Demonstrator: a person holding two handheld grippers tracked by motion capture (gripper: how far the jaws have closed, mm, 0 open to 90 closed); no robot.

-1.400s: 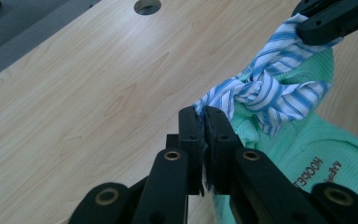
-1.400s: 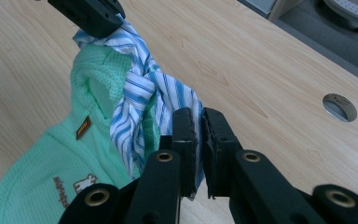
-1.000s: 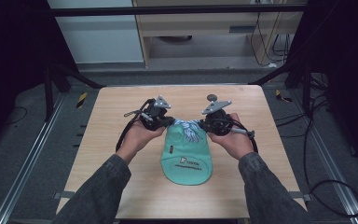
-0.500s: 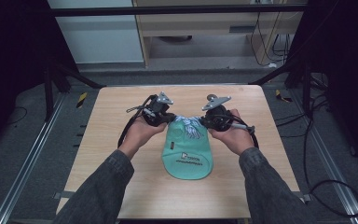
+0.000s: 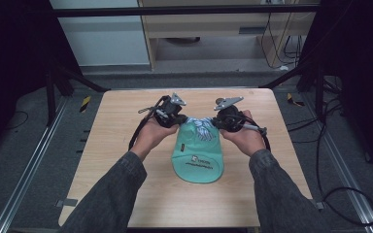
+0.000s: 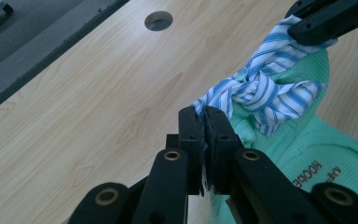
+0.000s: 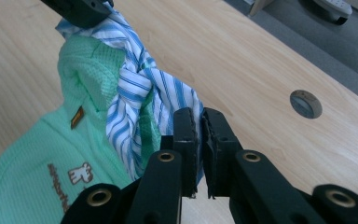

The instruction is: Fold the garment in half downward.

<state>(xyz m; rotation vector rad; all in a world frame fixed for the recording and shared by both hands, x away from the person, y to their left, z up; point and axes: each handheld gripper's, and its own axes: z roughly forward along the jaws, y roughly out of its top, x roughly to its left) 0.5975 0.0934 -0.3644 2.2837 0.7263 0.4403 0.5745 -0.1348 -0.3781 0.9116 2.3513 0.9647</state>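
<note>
A mint green knit garment (image 5: 197, 158) with a small printed logo lies on the wooden table (image 5: 116, 136), its blue-and-white striped collar (image 5: 201, 127) at the far end. My left gripper (image 5: 176, 118) is shut on the collar's left end (image 6: 223, 91). My right gripper (image 5: 218, 121) is shut on the collar's right end (image 7: 177, 100). The collar is bunched and slightly lifted between the two grippers, which face each other a short way apart. In the left gripper view my own jaws (image 6: 204, 140) pinch the striped cloth; the right gripper's black jaw (image 6: 326, 21) shows at top right.
A round cable hole (image 6: 158, 20) is set in the tabletop near the far edge. Grey carpet floor (image 5: 29, 160) and metal rails surround the table. Cables (image 5: 340, 194) trail off the right side.
Both grippers have moved slightly toward the table's far side, dragging the garment a little with them. Their hold on the collar is unchanged.
</note>
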